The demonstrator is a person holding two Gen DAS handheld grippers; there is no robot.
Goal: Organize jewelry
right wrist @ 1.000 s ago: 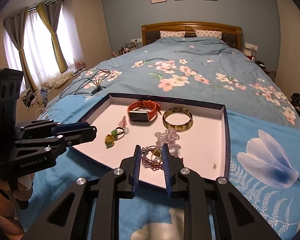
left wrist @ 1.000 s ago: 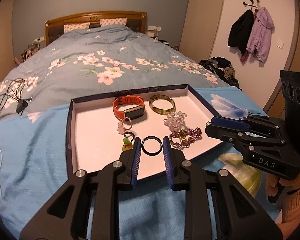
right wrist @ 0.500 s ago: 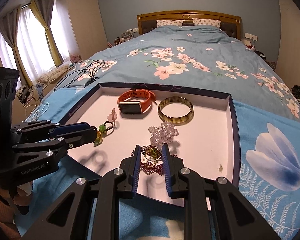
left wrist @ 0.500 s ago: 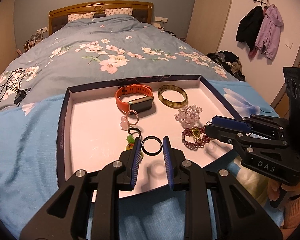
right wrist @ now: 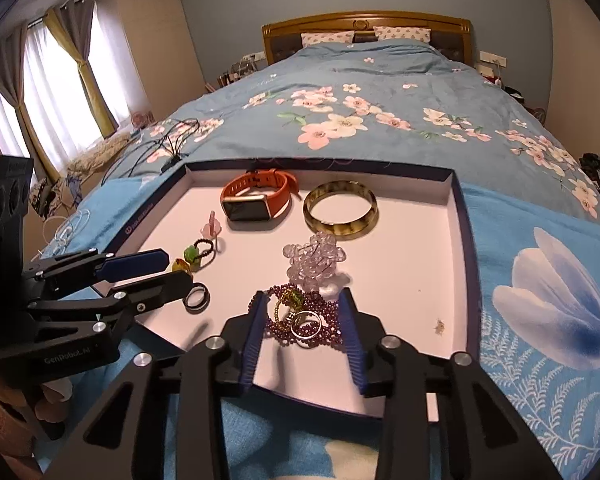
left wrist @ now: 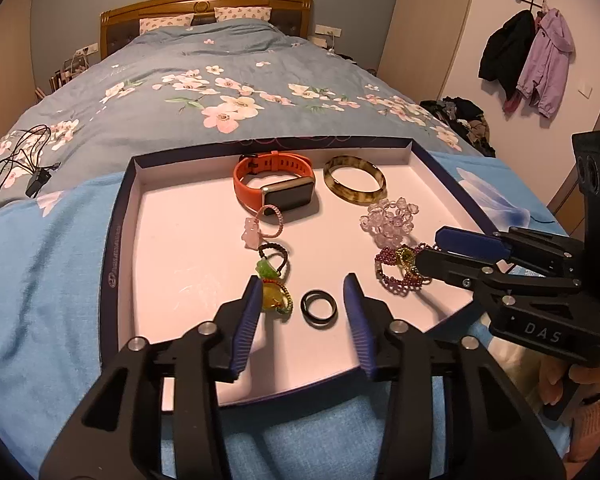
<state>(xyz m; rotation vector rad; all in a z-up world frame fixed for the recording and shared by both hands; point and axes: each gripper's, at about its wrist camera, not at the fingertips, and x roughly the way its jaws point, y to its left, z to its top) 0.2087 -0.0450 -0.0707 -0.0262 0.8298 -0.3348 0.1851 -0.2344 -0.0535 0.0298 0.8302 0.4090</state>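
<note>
Shallow white-lined tray with dark blue rim [left wrist: 116, 248] lying on light blue cloth at the foot of a floral-quilted bed [left wrist: 220, 80], filling the middle of both views.

Left gripper [left wrist: 302, 288], black with blue pads, at lower centre of the left wrist view: jaws just opened, now moderately wide, nothing gripped. Black ring [left wrist: 319, 307] flat on the tray floor between the pads, touching neither. Amber-and-green beaded charm [left wrist: 274, 296] just beside the left pad.

Right gripper [right wrist: 303, 304] at lower centre of the right wrist view: jaws likewise just opened to a moderate gap, empty. Between the pads, on the tray: dark purple beaded bracelet [right wrist: 324, 312] with a silver ring [right wrist: 306, 325] on top; contact with the pads not clear.

Toward the upper middle of the tray: orange-strapped smartwatch [left wrist: 278, 188], with mottled brown-and-cream bangle [left wrist: 355, 178] to its right. Clear crystal bead bracelet [left wrist: 390, 222] below the bangle. Small pink charm ring [left wrist: 260, 226] and dark cord ring with green bead [left wrist: 272, 262] in a column below the watch.
</note>
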